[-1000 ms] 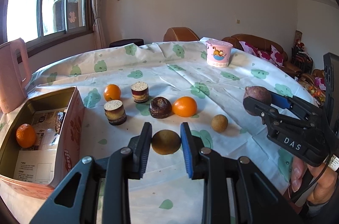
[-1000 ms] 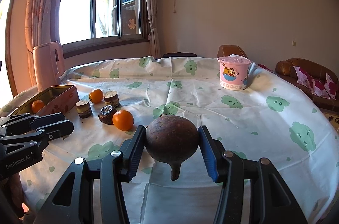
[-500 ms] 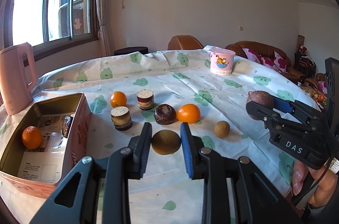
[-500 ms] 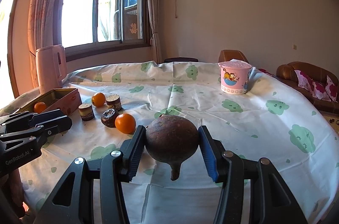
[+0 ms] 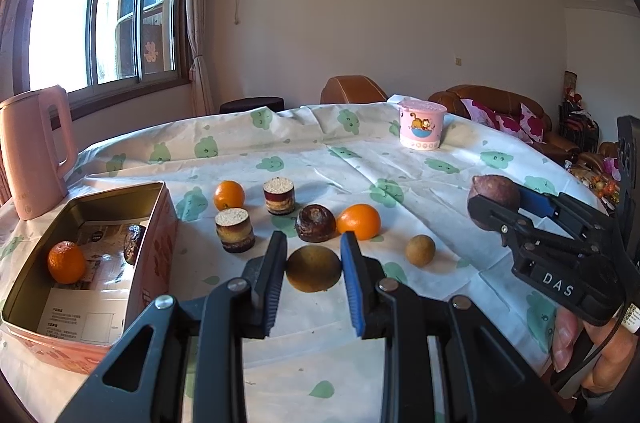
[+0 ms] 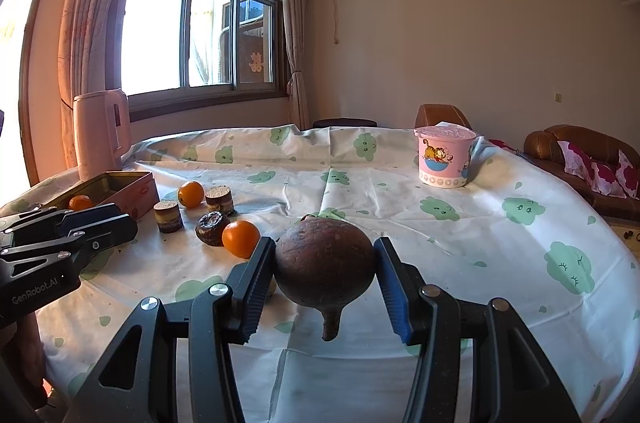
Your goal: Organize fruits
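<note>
At the far left stands the pink kettle (image 5: 34, 151), and just beside it the open tin box (image 5: 86, 255), where we already have one orange (image 5: 66, 261) and a dark fruit (image 5: 134, 238) lying on the paper lining.

Compared with a second ago, our view from the left wrist has tipped up: the window and ceiling fill more of it and the fruits sit lower, so we judge both tools have lifted off the cloth with their loads.

Moving right, the loose row remains on the tablecloth (image 5: 400, 175): an orange (image 5: 229, 195), two layered cylinders (image 5: 235, 230) (image 5: 279, 195), a dark wrinkled fruit (image 5: 315, 223) and a second orange (image 5: 359, 221).

In front of them, our left gripper (image 5: 313, 265) is closed on a flat, tan-brown round fruit (image 5: 313, 267), both pads touching its sides. A small tan ball (image 5: 420, 250) lies alone to its right.

Farthest right, our right gripper (image 6: 324, 269) clamps a dark reddish-brown fruit (image 6: 325, 259), rough-skinned, its stem pointing down, held clear of the table. The tin box, we think, is where both go next.
</note>
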`<state>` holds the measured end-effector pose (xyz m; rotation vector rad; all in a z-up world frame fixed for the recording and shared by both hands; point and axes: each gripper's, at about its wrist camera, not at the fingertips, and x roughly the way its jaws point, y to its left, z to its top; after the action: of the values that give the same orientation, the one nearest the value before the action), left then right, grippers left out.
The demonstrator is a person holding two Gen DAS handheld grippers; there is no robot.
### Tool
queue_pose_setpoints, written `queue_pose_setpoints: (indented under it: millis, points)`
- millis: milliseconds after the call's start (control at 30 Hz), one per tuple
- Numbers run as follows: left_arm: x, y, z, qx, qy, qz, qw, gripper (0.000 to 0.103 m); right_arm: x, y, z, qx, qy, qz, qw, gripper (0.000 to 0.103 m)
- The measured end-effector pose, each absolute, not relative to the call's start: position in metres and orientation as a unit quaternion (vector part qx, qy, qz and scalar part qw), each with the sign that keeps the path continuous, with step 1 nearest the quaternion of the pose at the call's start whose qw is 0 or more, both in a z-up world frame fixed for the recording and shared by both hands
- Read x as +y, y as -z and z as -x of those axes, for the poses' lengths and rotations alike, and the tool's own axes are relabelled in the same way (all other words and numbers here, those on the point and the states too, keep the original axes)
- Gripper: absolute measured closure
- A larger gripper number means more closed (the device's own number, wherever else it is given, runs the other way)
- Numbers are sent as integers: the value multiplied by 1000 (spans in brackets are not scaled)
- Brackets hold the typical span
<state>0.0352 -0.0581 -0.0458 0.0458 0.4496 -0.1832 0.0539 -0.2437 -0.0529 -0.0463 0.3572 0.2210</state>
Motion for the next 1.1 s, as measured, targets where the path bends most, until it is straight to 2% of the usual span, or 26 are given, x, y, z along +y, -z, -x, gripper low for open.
queue_pose_setpoints:
  millis: [667,1100]
  points:
    - [-58,42,-25,185,71,-34,980,74,-242,52,-43,148,-115,34,982,50]
    - [-25,26,-20,178,37,-11,983,74,-223,38,-43,149,-136,41,979,50]
